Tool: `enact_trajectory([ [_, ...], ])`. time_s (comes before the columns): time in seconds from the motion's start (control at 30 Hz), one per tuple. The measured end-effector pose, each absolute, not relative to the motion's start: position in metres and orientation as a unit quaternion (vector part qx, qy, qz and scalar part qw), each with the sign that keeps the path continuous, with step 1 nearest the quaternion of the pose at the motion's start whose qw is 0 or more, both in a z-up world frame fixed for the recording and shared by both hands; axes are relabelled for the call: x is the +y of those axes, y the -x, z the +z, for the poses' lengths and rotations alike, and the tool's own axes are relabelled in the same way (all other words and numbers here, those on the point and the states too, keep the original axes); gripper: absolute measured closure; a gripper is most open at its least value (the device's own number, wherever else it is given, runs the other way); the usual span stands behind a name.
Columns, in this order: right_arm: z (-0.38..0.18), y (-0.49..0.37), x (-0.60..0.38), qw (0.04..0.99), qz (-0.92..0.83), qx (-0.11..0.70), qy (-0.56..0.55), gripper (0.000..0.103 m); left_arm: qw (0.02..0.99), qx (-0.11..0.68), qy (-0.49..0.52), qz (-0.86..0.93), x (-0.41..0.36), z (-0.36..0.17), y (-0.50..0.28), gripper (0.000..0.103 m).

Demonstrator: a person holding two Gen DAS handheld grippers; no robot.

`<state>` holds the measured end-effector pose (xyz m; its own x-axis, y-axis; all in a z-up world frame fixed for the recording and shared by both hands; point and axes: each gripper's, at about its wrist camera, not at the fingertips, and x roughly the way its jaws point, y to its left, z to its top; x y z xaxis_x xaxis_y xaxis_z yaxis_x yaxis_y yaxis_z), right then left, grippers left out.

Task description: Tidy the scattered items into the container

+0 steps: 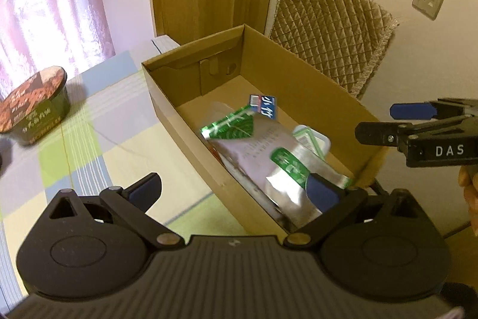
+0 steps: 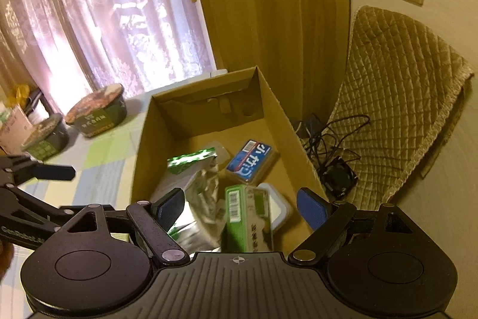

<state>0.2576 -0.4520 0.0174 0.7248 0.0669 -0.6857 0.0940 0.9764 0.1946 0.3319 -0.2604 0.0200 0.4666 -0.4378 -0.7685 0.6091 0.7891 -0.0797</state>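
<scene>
- Noodle bowl (image 1: 33,106), dark w/ printed lid, stands upright on the checked surface (image 1: 98,145), left edge of the left wrist frame. It's outside the cardboard box (image 1: 301,97) and well apart from it.
- In the right wrist view two such bowls show at mid-left: bigger one (image 2: 97,111) near the box's far-left corner, smaller one (image 2: 46,136) further left, beside a pinkish carton (image 2: 12,127).
- Key relation: remaining bowls lie left of the box. Left gripper (image 1: 234,190) is on that side, so it's the nearer one; bowl sits up-left of its fingers, not between them. Bowls are round, so no long axis to line up; a wide span looks needed.
- Already in the box: silver-green pouch (image 2: 197,193), blue card pack (image 2: 252,160), green packet (image 2: 249,217) lying over a white tub (image 2: 279,205).
- Left gripper: fingers wide apart, nothing held; left finger over the surface, right finger over the box's near end above the pouch, tilted down.
- Right gripper (image 2: 242,208): fingers apart, empty, hovering over the box's near end and looking down into it. In the left wrist view it shows side-on at right edge (image 1: 379,121), a hand (image 1: 470,193) behind it.
- Judgement: most items in; bowls left. Next likely a leftward swing by the left gripper.
</scene>
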Motion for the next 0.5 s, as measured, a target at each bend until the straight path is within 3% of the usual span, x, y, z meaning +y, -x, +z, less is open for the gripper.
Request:
enact_trajectory([
  [0.37, 0.039, -0.183, -0.44, 0.923, -0.005, 0.366, -0.114, 0.015, 0.865, 0.417, -0.07, -0.268, -0.242, 0.04, -0.256, 0.001],
  [0.4, 0.042, -0.177, -0.44, 0.923, -0.005, 0.367, -0.116, 0.012, 0.867, 0.416, -0.068, -0.264, -0.241, 0.042, -0.248, 0.001],
  [0.43, 0.044, -0.171, -0.44, 0.923, -0.005, 0.366, -0.118, 0.0, 0.869, 0.416, -0.065, -0.262, -0.24, 0.043, -0.24, 0.001],
  [0.5, 0.049, -0.157, -0.438, 0.926, -0.004, 0.358, -0.118, 0.0, 0.871, 0.416, -0.053, -0.258, -0.236, 0.046, -0.225, 0.001],
])
